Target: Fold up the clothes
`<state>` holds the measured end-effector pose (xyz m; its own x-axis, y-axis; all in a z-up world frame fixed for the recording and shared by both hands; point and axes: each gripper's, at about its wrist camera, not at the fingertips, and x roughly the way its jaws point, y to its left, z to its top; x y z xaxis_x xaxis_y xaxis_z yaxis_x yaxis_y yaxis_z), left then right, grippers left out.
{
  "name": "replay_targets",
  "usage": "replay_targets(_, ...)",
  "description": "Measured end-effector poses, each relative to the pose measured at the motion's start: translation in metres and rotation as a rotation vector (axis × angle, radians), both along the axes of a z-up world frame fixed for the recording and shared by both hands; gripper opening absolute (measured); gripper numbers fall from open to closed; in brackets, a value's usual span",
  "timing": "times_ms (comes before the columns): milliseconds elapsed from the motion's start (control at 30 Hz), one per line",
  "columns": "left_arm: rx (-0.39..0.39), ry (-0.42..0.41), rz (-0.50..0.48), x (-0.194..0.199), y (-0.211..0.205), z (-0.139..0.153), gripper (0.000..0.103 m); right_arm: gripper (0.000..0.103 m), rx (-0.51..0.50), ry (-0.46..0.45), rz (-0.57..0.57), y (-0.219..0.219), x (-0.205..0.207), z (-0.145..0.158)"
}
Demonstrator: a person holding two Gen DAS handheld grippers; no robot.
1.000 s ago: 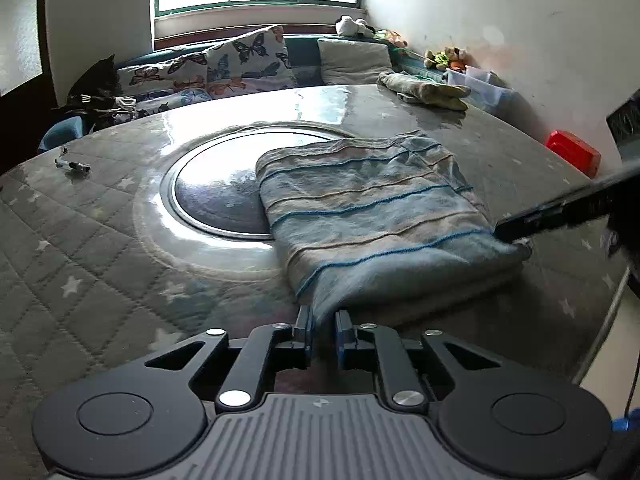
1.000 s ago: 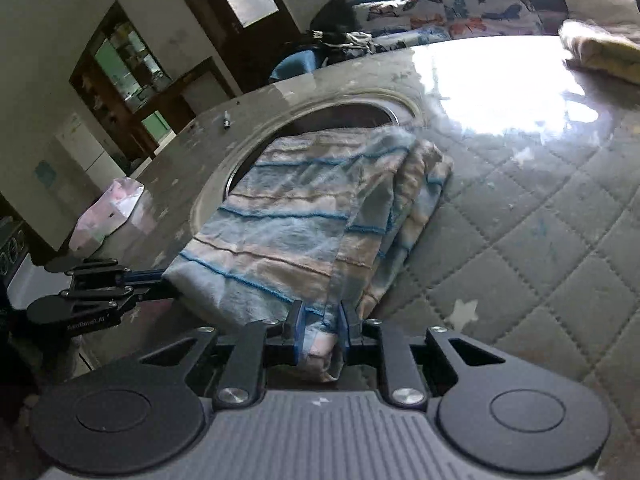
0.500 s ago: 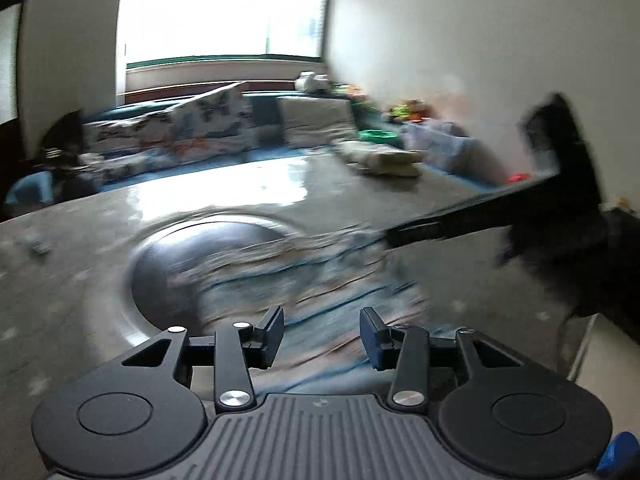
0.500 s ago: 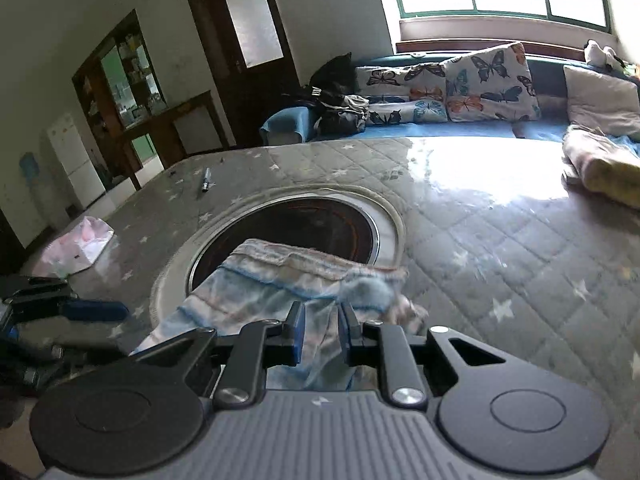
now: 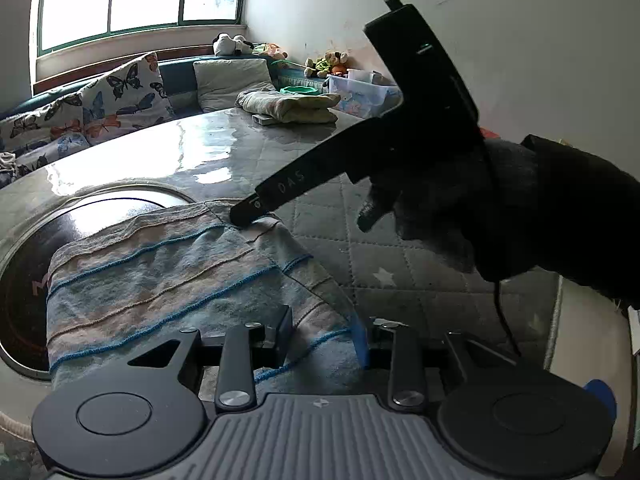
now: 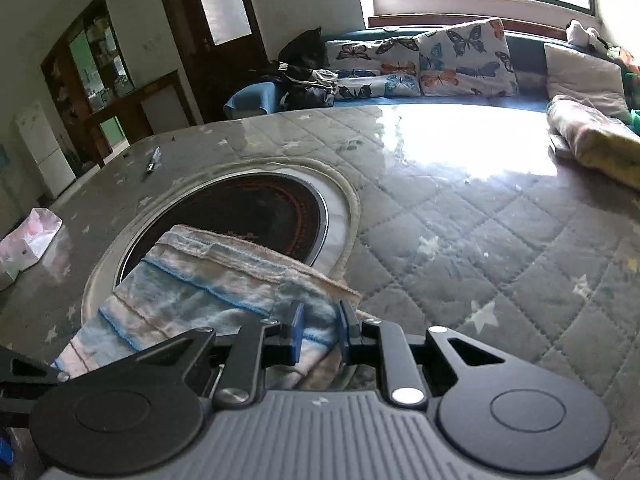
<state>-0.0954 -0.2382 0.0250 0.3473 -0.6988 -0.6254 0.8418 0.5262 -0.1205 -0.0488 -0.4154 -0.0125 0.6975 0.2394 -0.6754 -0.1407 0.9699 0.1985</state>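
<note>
Left gripper [image 5: 324, 336] jaws are closing, cloth between them but not yet pinched. Right gripper [image 6: 319, 332] is clamped narrowly on a fold of the soft, blue-striped grey-and-pink knit garment [image 5: 168, 280], draped just ahead over the dark round inset plate [image 6: 248, 216]. Limp, light fabric judged; hemmed corners are best gripped. Beyond, quilted star-print table cover [image 6: 460, 240].

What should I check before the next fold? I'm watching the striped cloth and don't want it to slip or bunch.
1. Right gripper pinching the striped cloth: ok, pads closed on its edge.
2. Left gripper gripping the cloth: not ok, jaws closing, cloth between them but pads not pressing yet.
3. Cloth lying flat: ok, mostly smooth, partly over the round dark inset.
4. Quilted table cover free beside the cloth: ok.
5. Other folded garment out of the way: ok, at the far edge.
</note>
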Motion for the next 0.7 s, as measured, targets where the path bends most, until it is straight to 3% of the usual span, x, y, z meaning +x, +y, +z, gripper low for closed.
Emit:
replay_targets(233, -0.025, 0.01, -0.002, -0.005, 0.007, 0.0, 0.034, 0.017, -0.018, -0.04, 0.088, 0.024, 0.005, 0.025)
replay_targets(333, -0.025, 0.018, -0.001, -0.005, 0.009, -0.002, 0.034, 0.017, -0.042, -0.013, 0.129, 0.041, 0.018, 0.02)
replay_targets(467, -0.033, 0.022, 0.009, -0.002, 0.016, 0.001, 0.036, 0.016, -0.03, 0.033, 0.091, 0.039, 0.035, 0.006)
replay_targets(700, -0.05, -0.031, 0.149, 0.037, 0.045, 0.023, 0.036, 0.017, -0.013, -0.009, 0.092, 0.036, 0.025, 0.022)
